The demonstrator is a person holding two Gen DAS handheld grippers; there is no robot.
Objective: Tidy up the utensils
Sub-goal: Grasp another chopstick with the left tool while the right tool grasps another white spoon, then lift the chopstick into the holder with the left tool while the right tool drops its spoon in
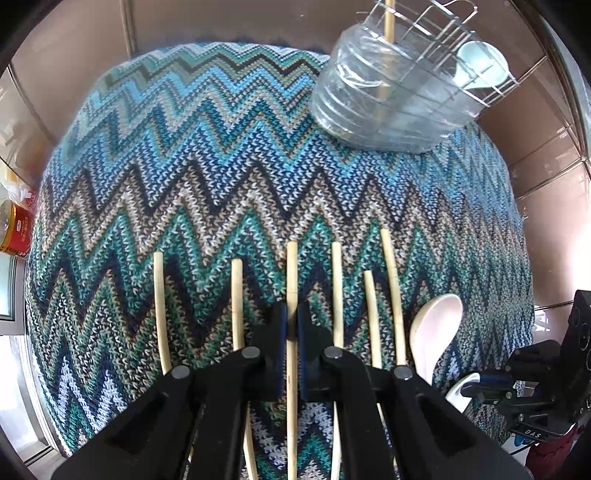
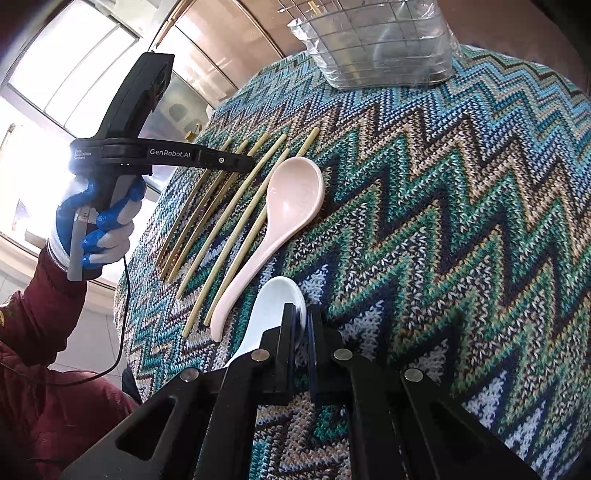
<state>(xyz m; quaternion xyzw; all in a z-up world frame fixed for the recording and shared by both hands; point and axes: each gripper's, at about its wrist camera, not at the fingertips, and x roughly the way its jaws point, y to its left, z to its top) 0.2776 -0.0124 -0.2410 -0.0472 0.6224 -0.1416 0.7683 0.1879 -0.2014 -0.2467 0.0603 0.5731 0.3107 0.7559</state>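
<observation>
Several bamboo chopsticks (image 1: 236,295) lie side by side on the zigzag knit cloth (image 1: 221,166). My left gripper (image 1: 293,314) points steeply down and is shut on the middle chopstick (image 1: 291,266). A pink spoon (image 2: 291,192) lies just right of the chopsticks (image 2: 229,210). My right gripper (image 2: 301,317) is shut on the bowl rim of a white spoon (image 2: 269,306) next to the pink one. The wire utensil holder (image 1: 388,92), lined with clear plastic, stands at the far right of the table. It holds one chopstick (image 1: 388,22) and a white spoon (image 1: 480,66).
A red tin (image 1: 16,232) sits off the table's left edge. The round table falls away close behind the holder (image 2: 380,48) and left of the chopsticks. A blue-gloved hand (image 2: 99,221) with a dark red sleeve (image 2: 37,314) holds the left gripper (image 2: 251,164), and a cable hangs below it.
</observation>
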